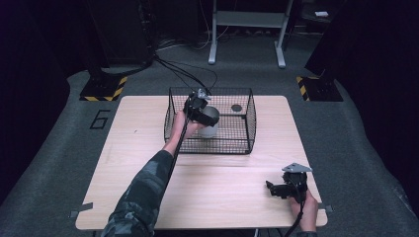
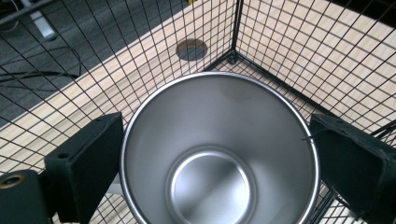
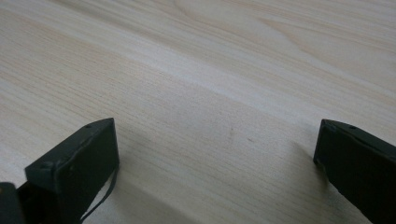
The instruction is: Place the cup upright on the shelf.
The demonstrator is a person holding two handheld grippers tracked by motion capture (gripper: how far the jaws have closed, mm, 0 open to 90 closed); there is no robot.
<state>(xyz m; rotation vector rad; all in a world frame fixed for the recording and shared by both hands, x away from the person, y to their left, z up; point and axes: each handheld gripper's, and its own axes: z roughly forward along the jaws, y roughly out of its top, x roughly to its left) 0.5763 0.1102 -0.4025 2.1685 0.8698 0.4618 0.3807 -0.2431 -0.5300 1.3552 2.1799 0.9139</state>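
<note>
Steel cup (image 2: 219,154) upright in wire basket (image 2: 280,56), base cut off, left tool (image 2: 219,163) astride

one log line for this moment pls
left gripper: jaws astride steel cup in wire basket | right gripper: open, over table

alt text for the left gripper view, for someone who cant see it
A shiny, empty steel cup seen from above sits between the left gripper's two black jaws, one at each side of its rim. It is inside a black wire basket on a light wooden table; a dark round spot lies beyond.
</note>
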